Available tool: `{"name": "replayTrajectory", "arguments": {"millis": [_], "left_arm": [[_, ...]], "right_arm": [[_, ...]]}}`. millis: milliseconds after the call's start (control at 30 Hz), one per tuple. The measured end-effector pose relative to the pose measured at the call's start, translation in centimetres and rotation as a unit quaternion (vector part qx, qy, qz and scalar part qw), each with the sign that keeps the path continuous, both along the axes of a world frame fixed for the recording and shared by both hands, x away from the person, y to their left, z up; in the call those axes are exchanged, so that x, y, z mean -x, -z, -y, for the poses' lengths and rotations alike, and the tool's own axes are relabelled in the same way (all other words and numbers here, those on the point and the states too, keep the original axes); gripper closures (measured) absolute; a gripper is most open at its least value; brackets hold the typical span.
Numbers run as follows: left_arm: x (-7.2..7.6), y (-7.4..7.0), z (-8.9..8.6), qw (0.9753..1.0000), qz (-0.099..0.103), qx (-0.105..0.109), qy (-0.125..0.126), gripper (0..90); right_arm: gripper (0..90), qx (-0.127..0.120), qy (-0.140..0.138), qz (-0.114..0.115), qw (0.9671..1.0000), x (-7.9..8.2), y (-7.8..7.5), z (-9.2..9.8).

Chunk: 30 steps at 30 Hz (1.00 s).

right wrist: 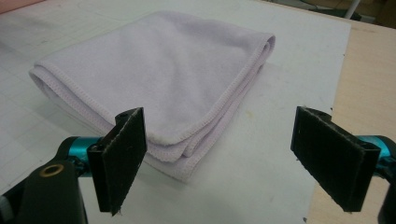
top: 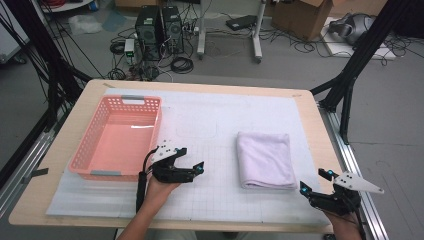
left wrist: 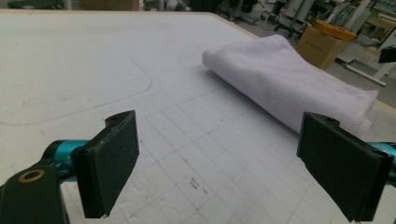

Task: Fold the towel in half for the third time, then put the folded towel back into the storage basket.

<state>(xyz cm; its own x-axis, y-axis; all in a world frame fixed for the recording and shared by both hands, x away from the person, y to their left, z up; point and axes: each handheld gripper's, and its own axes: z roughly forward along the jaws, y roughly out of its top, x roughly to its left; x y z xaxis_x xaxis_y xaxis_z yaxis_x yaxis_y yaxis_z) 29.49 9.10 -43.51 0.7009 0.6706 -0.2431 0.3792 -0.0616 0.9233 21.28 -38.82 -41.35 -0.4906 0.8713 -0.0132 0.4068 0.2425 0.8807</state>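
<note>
Folded towel lies flat on white mat, right of centre on tabletop. Pink basket sits empty at left, likely its destination. Left tool wide, aimed at towel's left edge. Right tool wide, just off near-right corner, ready for two-sided lift.

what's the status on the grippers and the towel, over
Left gripper open, empty, left of folded towel. Right gripper open, empty, off its near right corner. Towel flat on mat, untouched. Pink basket apart at left; nothing in the way.
</note>
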Motion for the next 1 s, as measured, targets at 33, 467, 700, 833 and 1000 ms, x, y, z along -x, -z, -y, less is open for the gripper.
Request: {"name": "replayTrajectory", "arguments": {"millis": [33,467,700,833,1000], "left_arm": [[0.0,0.0,0.0,1.0000,0.002,0.002,-0.003,13.8],[-0.2,0.1,0.0,0.9999,-0.009,0.003,-0.011,13.9],[-0.5,0.1,0.9,0.9997,-0.022,0.001,-0.012,15.8],[-1.1,-0.4,1.8,0.9996,-0.028,0.008,-0.005,15.8],[-2.0,-1.1,3.6,0.9992,-0.039,0.005,0.010,17.3]], "right_arm": [[17.4,0.003,-0.001,0.000,1.0000,0.0,0.0,0.0],[17.3,0.007,-0.005,-0.008,0.9999,-0.2,0.4,-0.1],[17.3,0.006,-0.003,-0.010,0.9999,-0.1,0.5,0.0],[17.3,0.007,-0.006,-0.011,0.9999,-0.1,0.4,-0.2],[17.3,0.007,-0.010,-0.014,0.9998,-0.3,0.6,-0.1]]}}
